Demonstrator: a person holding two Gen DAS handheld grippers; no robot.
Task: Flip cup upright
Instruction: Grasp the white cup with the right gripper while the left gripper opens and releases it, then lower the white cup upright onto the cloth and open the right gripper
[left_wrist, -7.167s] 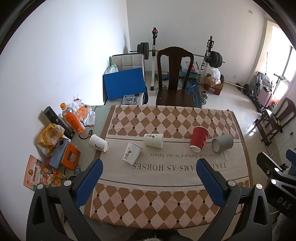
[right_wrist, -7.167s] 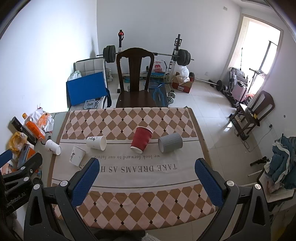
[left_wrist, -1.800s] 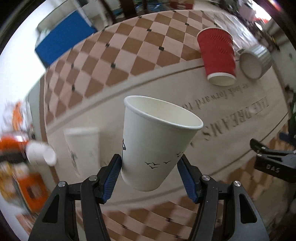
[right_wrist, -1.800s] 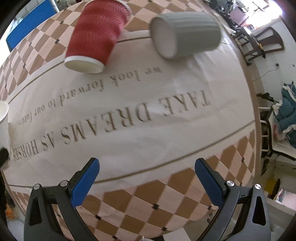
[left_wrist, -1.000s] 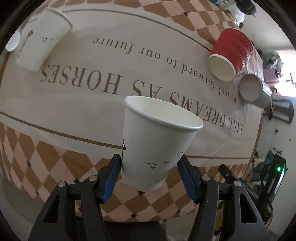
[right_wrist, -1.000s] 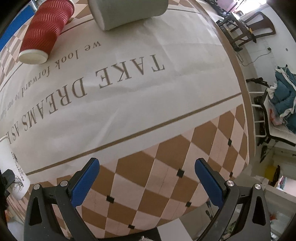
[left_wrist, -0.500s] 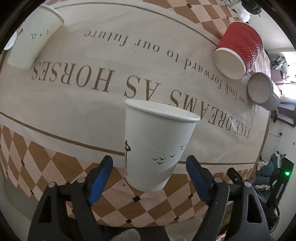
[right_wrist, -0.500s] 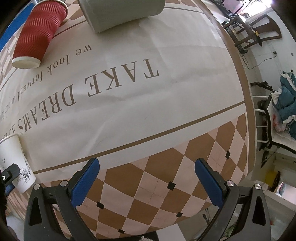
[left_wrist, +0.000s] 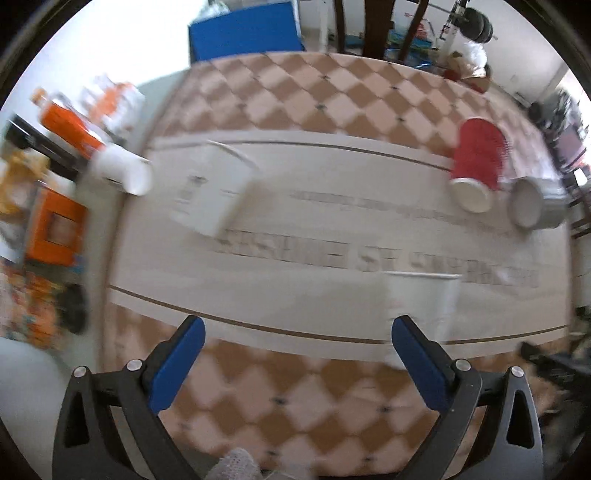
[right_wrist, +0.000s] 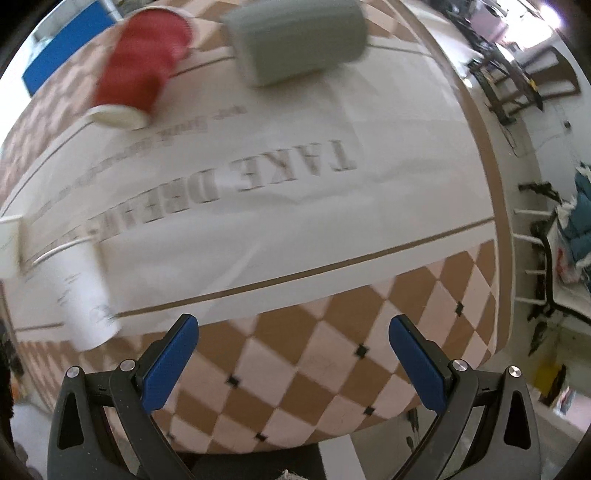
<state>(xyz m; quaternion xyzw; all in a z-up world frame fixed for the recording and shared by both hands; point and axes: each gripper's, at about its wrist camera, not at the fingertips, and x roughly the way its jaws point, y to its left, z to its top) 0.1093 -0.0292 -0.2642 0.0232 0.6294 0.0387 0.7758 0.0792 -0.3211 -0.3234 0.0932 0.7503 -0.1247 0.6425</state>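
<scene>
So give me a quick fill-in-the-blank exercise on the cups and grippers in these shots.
1. The white cup nearest the grippers stands ____ on the tablecloth.
2. The red cup lies on its ____.
3. The left gripper has its jaws ____ and holds nothing.
4. Next to the red cup lies a ____ cup, also tipped over.

Missing words: upright; side; open; grey

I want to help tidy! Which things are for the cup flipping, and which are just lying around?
For the job: standing white cup, tipped white cup, far-left white cup, red cup, grey cup.
Lying about: orange bottle, blue board, orange box.
</scene>
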